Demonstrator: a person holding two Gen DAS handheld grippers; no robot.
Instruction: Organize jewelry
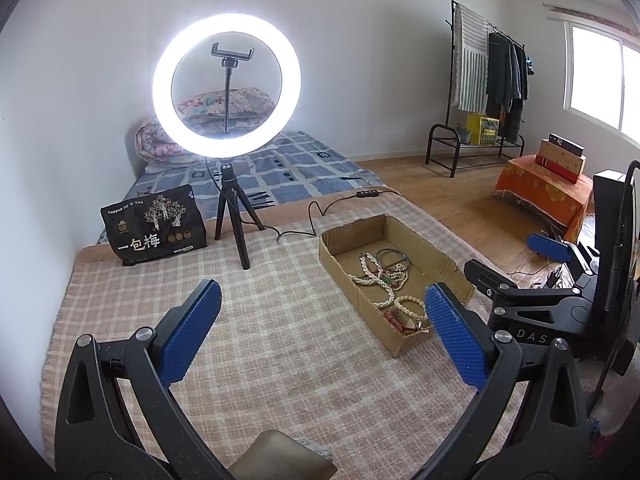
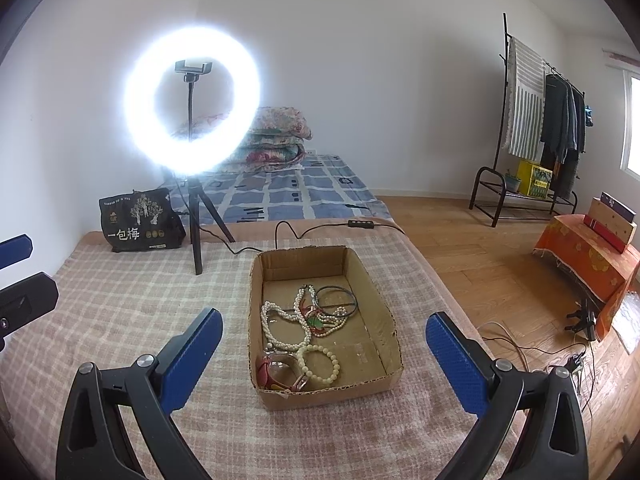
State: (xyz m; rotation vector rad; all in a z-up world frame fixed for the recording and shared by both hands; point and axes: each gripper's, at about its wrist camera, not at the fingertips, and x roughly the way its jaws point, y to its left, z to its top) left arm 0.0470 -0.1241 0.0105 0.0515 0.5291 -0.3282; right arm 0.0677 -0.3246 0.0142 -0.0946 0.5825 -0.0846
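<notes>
Two handheld grippers hover over a checked blanket (image 2: 120,312). The right gripper (image 2: 324,350) has its blue fingers spread wide and holds nothing. Just ahead of it, between the fingers, sits a shallow cardboard box (image 2: 372,280) holding a tangle of jewelry (image 2: 304,320): pearl strands, a cream bead bracelet (image 2: 319,363), a dark bangle (image 2: 335,301) and a red watch (image 2: 280,374). The left gripper (image 1: 322,318) is also spread wide and empty; the box lies ahead to its right. Beyond both stands a lit ring light (image 1: 226,86) beside a black snack bag (image 1: 154,226).
</notes>
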